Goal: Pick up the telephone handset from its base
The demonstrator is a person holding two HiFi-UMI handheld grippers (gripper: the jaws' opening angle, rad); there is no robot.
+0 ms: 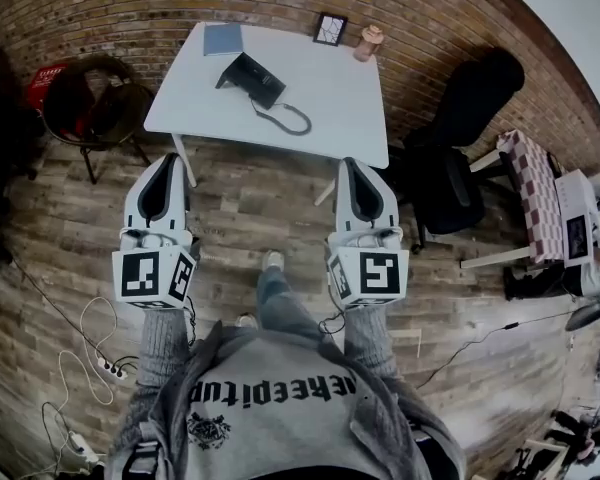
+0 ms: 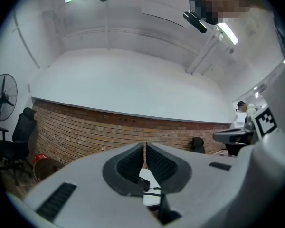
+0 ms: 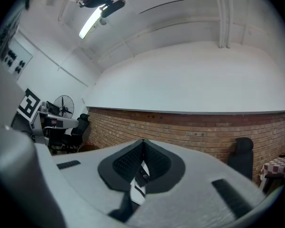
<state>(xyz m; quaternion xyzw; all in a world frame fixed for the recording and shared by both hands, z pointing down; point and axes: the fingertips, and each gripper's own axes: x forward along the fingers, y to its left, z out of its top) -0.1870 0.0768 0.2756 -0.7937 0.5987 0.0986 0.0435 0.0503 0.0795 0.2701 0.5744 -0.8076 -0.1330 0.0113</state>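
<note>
A black telephone (image 1: 252, 78) with its handset on the base sits on a white table (image 1: 330, 108) against the brick wall; its coiled cord (image 1: 290, 120) loops toward the table's front edge. My left gripper (image 1: 168, 164) and right gripper (image 1: 353, 168) are held side by side over the wooden floor, short of the table and apart from the phone. Both are shut with nothing between the jaws. In the left gripper view the left gripper (image 2: 145, 146) has its tips together, and a bit of the phone (image 2: 143, 182) shows in the gap behind them. The right gripper (image 3: 143, 142) looks the same.
On the table lie a blue-grey notebook (image 1: 223, 39), a small picture frame (image 1: 330, 29) and a pinkish jar (image 1: 369, 41). A round chair (image 1: 98, 103) stands left of the table, a black office chair (image 1: 460, 138) right. Cables and a power strip (image 1: 110, 368) lie on the floor at left.
</note>
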